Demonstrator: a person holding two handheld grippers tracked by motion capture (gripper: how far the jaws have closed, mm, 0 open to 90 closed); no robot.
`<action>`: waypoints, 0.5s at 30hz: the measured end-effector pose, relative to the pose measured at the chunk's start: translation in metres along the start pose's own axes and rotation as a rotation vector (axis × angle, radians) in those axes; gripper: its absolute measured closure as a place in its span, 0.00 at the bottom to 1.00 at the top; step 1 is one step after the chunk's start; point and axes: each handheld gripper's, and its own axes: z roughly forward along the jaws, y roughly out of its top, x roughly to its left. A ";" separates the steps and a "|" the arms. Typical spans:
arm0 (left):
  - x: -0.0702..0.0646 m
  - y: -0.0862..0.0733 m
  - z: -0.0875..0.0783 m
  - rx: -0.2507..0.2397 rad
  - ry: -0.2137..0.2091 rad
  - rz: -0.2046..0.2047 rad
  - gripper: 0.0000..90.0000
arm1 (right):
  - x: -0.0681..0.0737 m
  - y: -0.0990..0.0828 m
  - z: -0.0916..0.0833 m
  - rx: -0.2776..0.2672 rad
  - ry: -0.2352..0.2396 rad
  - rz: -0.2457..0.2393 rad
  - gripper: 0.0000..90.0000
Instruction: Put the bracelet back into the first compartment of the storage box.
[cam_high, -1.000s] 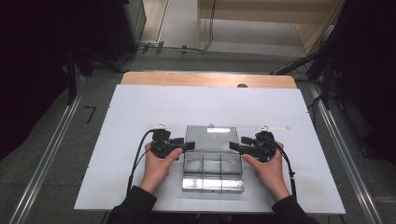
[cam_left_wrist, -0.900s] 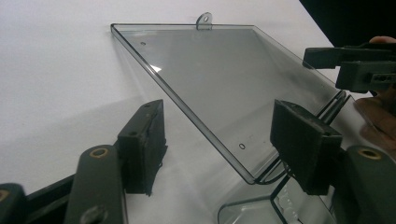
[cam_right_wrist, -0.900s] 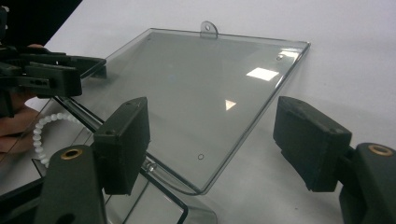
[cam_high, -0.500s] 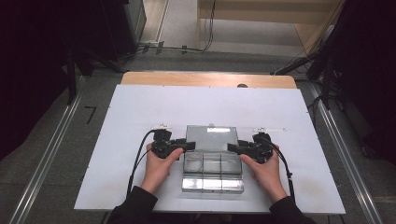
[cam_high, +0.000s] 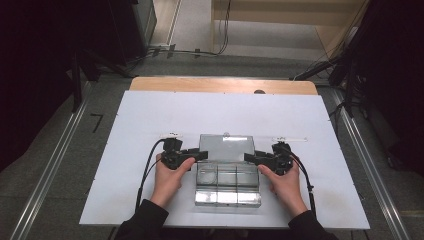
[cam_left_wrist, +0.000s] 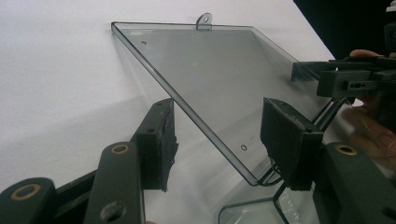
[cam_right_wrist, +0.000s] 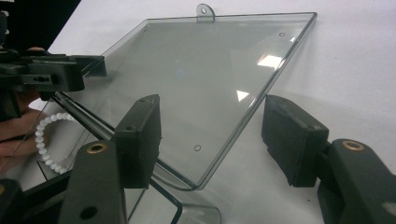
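A clear plastic box (cam_high: 227, 185) with several compartments lies on the white table, its hinged lid (cam_high: 226, 146) folded back flat behind it. My left gripper (cam_high: 202, 155) is at the lid's left edge. In the left gripper view the lid's corner (cam_left_wrist: 243, 140) sits between the gripper's (cam_left_wrist: 222, 135) pads without touching them. My right gripper (cam_high: 248, 157) mirrors it at the right edge, and the lid's corner (cam_right_wrist: 201, 154) lies loose inside that gripper (cam_right_wrist: 215, 137) too. Both pairs of jaws have just been closing around the lid. A white bead bracelet (cam_right_wrist: 44, 140) rests in one compartment.
The white table top (cam_high: 150, 125) reaches well beyond the box on every side, with a wooden strip (cam_high: 222, 85) along its far edge. Two small white labels (cam_high: 290, 138) lie behind the lid. Cables (cam_high: 147, 170) trail back from both grippers.
Both hands stay where they were at the lid's sides. The jaws of each gripper have narrowed a little around the lid's edges.
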 end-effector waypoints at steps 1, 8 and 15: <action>0.000 0.000 0.000 0.002 0.000 -0.004 0.51 | 0.000 0.000 0.000 0.000 0.001 0.001 0.41; 0.002 0.001 -0.001 -0.004 -0.043 -0.025 0.57 | 0.000 0.000 -0.001 -0.013 0.012 -0.005 0.48; 0.000 0.001 -0.003 -0.019 -0.041 -0.002 0.63 | 0.001 0.000 -0.004 -0.024 0.017 -0.024 0.53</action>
